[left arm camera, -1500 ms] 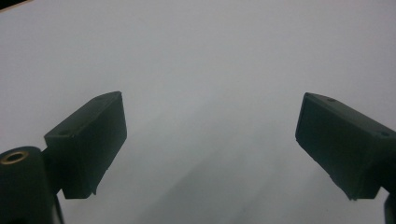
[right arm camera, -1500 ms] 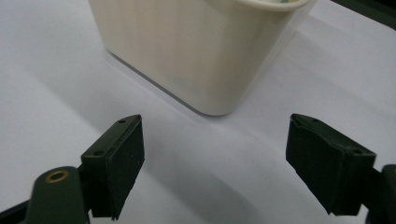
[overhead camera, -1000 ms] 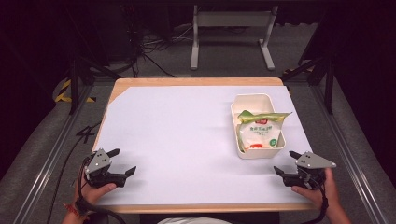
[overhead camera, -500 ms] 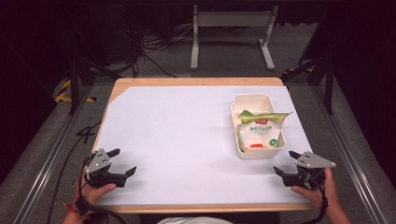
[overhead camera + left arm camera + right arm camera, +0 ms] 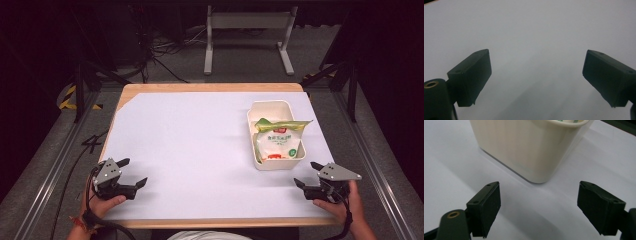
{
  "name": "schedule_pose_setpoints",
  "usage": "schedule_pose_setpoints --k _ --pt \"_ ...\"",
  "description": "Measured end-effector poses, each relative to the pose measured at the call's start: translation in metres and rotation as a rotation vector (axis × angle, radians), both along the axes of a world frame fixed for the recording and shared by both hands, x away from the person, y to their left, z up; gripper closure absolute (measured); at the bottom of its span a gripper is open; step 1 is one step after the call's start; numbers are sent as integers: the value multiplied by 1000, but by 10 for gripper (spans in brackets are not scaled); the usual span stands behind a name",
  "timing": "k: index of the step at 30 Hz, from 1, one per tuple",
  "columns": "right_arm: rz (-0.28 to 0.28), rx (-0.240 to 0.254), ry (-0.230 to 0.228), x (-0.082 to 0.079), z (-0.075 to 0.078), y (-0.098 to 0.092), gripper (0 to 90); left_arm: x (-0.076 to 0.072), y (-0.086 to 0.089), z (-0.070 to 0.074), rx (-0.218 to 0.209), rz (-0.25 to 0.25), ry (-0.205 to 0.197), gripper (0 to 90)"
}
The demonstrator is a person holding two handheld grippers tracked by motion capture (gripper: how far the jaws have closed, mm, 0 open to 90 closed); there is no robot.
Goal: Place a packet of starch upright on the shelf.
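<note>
Grippers are resting at the near edge of the table [image 5: 165, 89], one at each corner, both empty. Left gripper [image 5: 131, 173] is sitting at about 7 o'clock on the white sheet [image 5: 190, 145], the person's left hand [image 5: 102, 205] wrapping its handle from below. Its jaws are standing wide apart, pointing toward 2 o'clock; in the left gripper view, bare white sheet is lying between them, with nothing gripped.

Right gripper [image 5: 306, 174] is sitting at about 5 o'clock, the right hand [image 5: 340, 207] holding it from behind. Its jaws are likewise spread wide, pointing toward 10 o'clock, with nothing between them. In the right gripper view the jaws are facing the near corner of the cream bin [image 5: 531, 147], which is standing just ahead of the tips, apart from them.

Cream bin is standing upright on the sheet at roughly 3 o'clock, long axis running 12 to 6, near the table's right edge. Snack packet [image 5: 276, 141], white with green and red print, is lying inside the bin; its green top edge is sticking out over the bin's rim toward 2 o'clock.

Left gripper is lying well apart from the bin; right gripper is lying near it, just off its 5 o'clock corner.
</note>
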State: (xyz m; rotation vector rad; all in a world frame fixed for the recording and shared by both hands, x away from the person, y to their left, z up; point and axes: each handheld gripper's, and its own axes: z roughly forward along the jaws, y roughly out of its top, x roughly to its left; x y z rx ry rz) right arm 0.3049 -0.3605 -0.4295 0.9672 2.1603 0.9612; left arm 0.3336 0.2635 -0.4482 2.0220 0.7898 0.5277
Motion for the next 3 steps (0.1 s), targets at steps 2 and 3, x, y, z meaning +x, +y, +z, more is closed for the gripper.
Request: schedule_pose_setpoints --k 2,3 --pt "-2 -1 3 0 -1 -1 187 1 0 0 2 -1 3 92" --pt "-4 0 4 0 -1 -1 187 2 0 0 -1 -3 -1 92"
